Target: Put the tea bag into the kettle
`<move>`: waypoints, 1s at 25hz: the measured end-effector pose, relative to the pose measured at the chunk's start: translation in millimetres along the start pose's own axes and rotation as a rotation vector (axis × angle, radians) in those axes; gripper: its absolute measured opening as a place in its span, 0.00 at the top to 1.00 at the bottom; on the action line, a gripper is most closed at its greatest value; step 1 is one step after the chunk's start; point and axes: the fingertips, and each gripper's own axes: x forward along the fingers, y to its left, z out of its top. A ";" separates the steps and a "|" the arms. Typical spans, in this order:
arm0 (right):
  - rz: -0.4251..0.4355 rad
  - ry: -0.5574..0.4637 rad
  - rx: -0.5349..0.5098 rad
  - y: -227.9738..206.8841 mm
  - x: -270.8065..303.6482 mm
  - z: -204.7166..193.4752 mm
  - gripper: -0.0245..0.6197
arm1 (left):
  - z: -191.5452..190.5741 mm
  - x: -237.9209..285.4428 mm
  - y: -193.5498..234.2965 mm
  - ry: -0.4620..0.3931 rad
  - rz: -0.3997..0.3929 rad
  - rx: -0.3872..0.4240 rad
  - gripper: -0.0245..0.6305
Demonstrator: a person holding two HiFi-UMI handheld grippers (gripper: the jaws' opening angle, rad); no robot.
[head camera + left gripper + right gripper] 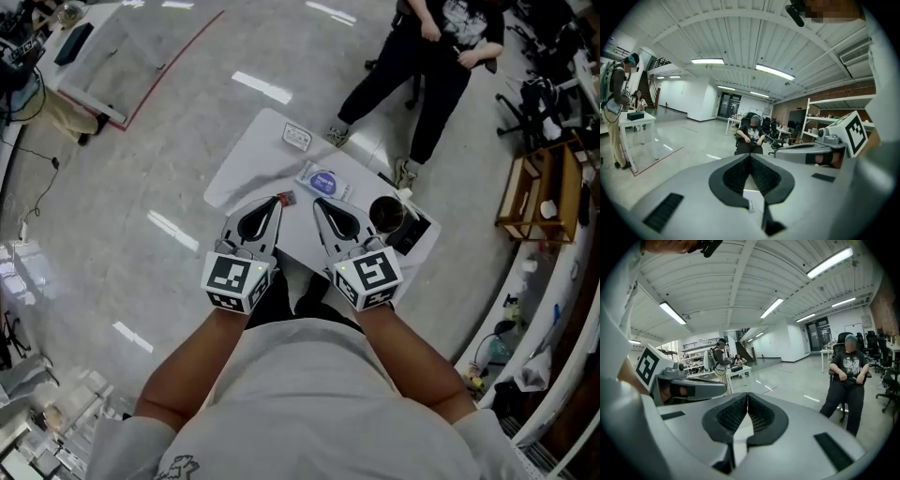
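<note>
Left gripper (277, 201) closed, right gripper (319, 202) closed, kettle (386, 215) on table (251, 155)

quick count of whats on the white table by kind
dark round kettle: 1
black flat slab by the kettle: 1
flat packets: 2 (white packet, blue-and-white packet)
small reddish item: 1
total: 5

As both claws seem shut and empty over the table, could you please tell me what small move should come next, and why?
Probably open the right claw and lower it toward the blue-printed packet, likely the tea bag. It is shut on nothing, that packet lies just ahead of its tip, and the kettle stands on the same side.
</note>
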 end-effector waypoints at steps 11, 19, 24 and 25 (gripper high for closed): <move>0.041 0.061 0.069 -5.7 29.8 -43.4 0.95 | -53.5 23.8 24.8 0.110 0.007 -0.008 0.95; 0.020 0.120 0.108 -23.1 70.2 -114.2 0.95 | -125.8 46.2 50.4 0.179 -0.009 -0.040 0.95; 0.002 0.153 0.128 -29.4 92.6 -150.0 0.94 | -151.7 60.5 70.4 0.190 -0.010 -0.046 0.95; -0.003 0.156 0.130 -30.3 97.5 -156.3 0.94 | -157.2 64.2 73.0 0.191 -0.011 -0.043 0.95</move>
